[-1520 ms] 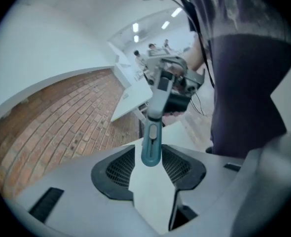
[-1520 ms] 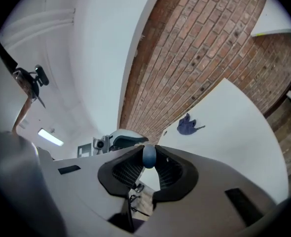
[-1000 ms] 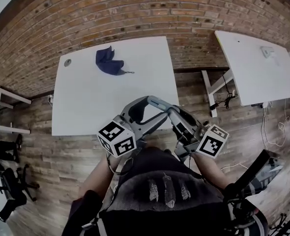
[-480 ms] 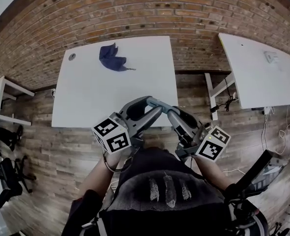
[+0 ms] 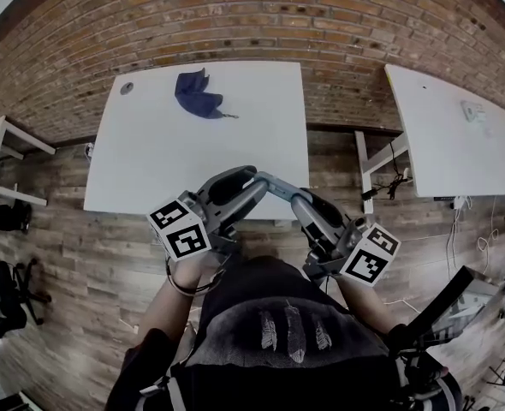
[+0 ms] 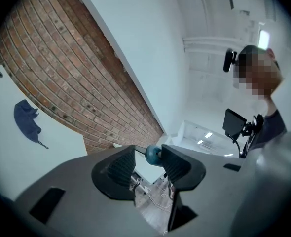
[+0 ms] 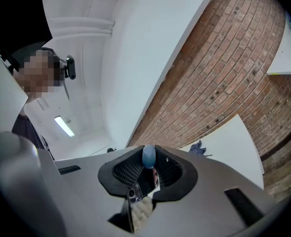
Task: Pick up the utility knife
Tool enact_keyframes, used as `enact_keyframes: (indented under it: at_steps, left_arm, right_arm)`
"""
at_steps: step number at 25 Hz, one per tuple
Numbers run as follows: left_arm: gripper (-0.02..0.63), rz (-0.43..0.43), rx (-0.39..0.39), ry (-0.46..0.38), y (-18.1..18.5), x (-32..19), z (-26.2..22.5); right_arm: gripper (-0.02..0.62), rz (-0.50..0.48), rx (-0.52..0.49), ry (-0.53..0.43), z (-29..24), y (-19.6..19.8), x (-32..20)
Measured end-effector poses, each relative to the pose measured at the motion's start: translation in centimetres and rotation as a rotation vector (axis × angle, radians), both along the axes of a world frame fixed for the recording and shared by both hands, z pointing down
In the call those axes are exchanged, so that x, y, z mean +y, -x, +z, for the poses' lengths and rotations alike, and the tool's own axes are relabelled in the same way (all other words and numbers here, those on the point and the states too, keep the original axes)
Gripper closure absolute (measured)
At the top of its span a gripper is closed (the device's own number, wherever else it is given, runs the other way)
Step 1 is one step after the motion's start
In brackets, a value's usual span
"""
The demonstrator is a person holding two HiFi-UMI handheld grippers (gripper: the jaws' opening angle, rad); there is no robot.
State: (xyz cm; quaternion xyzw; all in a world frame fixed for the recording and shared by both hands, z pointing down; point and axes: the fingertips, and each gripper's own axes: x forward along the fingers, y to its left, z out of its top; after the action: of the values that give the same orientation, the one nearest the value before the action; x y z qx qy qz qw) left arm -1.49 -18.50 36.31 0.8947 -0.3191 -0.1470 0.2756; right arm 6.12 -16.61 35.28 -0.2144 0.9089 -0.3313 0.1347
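While I hold both hands close in front of my chest, the right tongs [image 7: 148, 154] are clamped on the utility knife [image 7: 147, 169]. Their ribbed pads press on its dark body from both sides, and its rounded blue end sticks up past the tips. The left tongs [image 6: 148, 154] face them tip to tip and have just been closing. They now stand partly spread, with that blue end between them. It lies against one pad, and a gap shows on the other side, so I see no firm pinch there.

From the head view, the knife hangs in the air over the near edge of the white worktop [image 5: 193, 169], towards its near right corner. A dark blue cloth [image 5: 198, 94] lies crumpled near the far edge, close to the far left corner and well apart from the tongs.
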Motion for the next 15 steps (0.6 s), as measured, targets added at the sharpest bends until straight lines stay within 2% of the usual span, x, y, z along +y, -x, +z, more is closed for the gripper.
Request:
enact_keyframes:
  at_steps: [6,11,15]
  left_arm:
    - [0.453,-0.020,0.016,0.001,1.9,0.1,0.2]
    - [0.454,-0.020,0.053,0.029,3.0,0.0,0.9]
    - [0.454,-0.019,0.057,0.013,3.5,-0.6,1.1]
  right_arm:
    - [0.531,-0.040,-0.020,0.027,0.3,0.9,0.0]
    - [0.531,-0.060,0.006,0.032,0.8,2.0,-0.3]
    - [0.531,-0.060,-0.005,0.066,1.2,2.6,-1.1]
